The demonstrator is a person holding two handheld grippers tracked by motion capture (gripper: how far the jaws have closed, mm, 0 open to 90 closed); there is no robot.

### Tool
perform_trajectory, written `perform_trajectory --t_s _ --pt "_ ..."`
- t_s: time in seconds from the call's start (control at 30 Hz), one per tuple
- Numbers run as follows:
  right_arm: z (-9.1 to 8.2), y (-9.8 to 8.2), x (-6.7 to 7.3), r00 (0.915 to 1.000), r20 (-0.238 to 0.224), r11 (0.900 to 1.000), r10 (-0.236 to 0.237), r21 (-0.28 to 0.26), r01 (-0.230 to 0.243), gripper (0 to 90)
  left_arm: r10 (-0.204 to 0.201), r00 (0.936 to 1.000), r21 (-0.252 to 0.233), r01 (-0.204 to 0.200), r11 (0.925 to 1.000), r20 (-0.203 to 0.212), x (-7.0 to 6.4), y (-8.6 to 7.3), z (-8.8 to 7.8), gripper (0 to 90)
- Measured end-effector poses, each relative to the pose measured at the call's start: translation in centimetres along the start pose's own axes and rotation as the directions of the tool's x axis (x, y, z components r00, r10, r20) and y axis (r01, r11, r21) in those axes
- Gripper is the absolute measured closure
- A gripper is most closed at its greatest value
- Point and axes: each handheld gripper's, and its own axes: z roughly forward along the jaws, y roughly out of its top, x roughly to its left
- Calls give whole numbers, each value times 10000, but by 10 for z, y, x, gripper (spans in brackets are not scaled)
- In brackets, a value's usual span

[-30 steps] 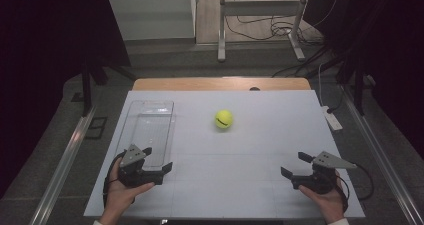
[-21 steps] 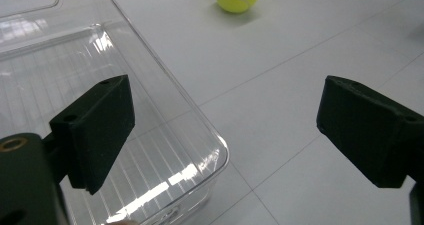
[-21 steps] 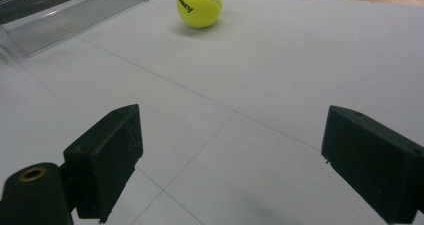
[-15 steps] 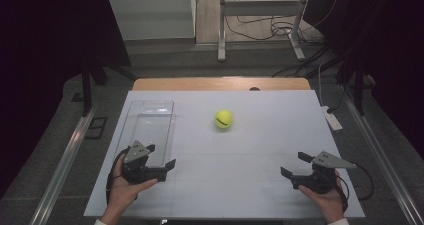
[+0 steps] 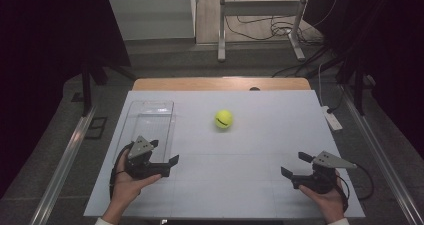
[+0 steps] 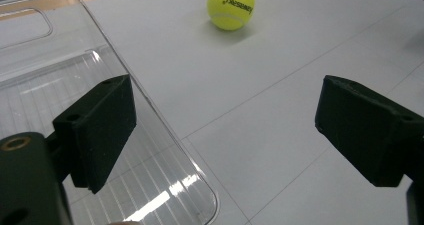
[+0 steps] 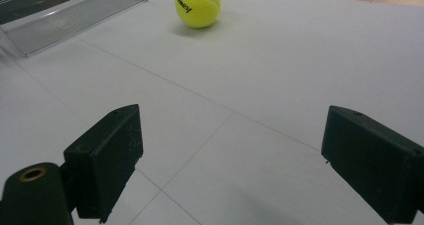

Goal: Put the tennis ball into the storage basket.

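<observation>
Reading black lettering on the tennis ball [image 6: 230, 6], upside down and too blurred for me to spell out. It's round, so no long axis; bright yellow felt, pale curved seam, resting on the white table [image 5: 250, 185] mid-way back, right of the clear plastic tray [image 5: 150, 117]. My left claw [image 5: 167, 152] is spread, jaws just narrowing, nothing between them; my right claw [image 5: 295, 164] spread wide, empty.
</observation>
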Motion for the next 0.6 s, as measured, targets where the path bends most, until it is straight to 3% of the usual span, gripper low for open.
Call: perform_trajectory --t_s 0.6 --pt "1 0 0 10000 3 10000 -19 29 19 101 57 9999 28 -57 10000 102 1 9 4 108"
